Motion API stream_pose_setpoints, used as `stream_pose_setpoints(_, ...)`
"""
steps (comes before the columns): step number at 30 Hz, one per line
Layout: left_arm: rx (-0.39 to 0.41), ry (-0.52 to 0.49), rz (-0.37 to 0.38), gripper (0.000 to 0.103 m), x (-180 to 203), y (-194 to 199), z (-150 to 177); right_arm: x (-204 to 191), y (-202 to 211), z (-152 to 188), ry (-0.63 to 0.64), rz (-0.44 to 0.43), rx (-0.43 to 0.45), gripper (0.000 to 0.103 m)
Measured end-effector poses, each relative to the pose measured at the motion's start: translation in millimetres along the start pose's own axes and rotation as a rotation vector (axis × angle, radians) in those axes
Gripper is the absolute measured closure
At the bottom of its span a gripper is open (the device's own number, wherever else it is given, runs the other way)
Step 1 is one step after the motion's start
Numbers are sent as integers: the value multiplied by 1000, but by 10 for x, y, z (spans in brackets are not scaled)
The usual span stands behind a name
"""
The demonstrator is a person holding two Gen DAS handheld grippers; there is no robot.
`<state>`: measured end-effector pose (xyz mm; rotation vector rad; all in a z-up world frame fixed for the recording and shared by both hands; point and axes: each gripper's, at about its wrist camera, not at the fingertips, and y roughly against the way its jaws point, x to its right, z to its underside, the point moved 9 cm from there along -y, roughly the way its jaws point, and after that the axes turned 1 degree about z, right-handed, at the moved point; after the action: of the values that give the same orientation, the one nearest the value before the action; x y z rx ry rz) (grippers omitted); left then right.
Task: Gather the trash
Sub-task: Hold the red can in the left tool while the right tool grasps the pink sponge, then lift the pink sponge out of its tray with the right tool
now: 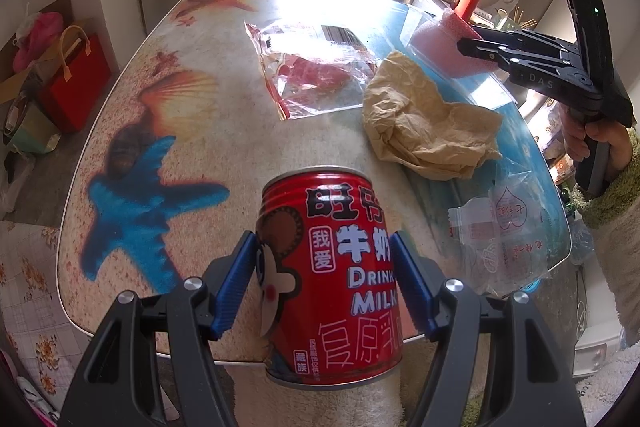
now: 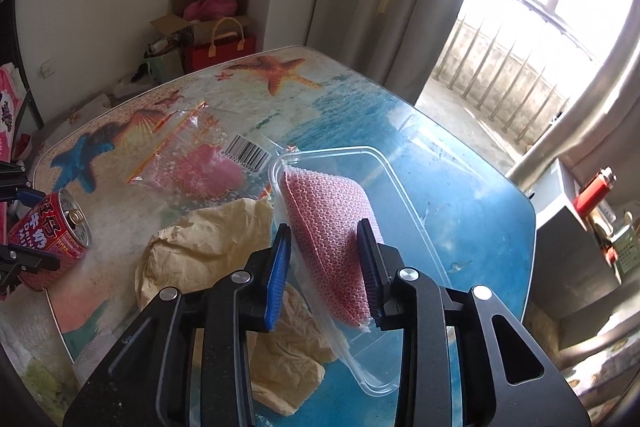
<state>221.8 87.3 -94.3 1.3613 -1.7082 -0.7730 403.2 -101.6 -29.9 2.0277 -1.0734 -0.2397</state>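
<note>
My left gripper point(image 1: 324, 279) is shut on a red milk drink can point(image 1: 332, 279), held above the near edge of the table; the can also shows in the right wrist view point(image 2: 48, 239). My right gripper point(image 2: 324, 267) is shut on a clear plastic tray point(image 2: 384, 195) with pink foam netting point(image 2: 328, 227) in it, held over the table's blue part; the gripper also shows in the left wrist view point(image 1: 464, 47). A crumpled brown paper point(image 1: 428, 123) lies mid-table, also in the right wrist view point(image 2: 208, 239). A clear zip bag with red print point(image 1: 316, 71) lies beyond it.
A glass-topped table with a beach print point(image 1: 132, 147) carries the trash. Another clear printed bag point(image 1: 500, 239) lies at its right edge. Gift bags and boxes point(image 1: 72, 83) stand on the floor at left. A side shelf with a red lighter point(image 2: 596, 191) stands right of the table.
</note>
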Motion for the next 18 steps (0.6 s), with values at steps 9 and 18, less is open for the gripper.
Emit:
stream_pose_setpoints(9, 1, 1, 1, 37, 3, 0, 0, 20, -32, 1, -46, -21, -12, 66)
stream_pose_setpoints(18, 2, 0, 4, 37, 5, 1, 2, -78, -77, 42, 44, 32, -21, 60)
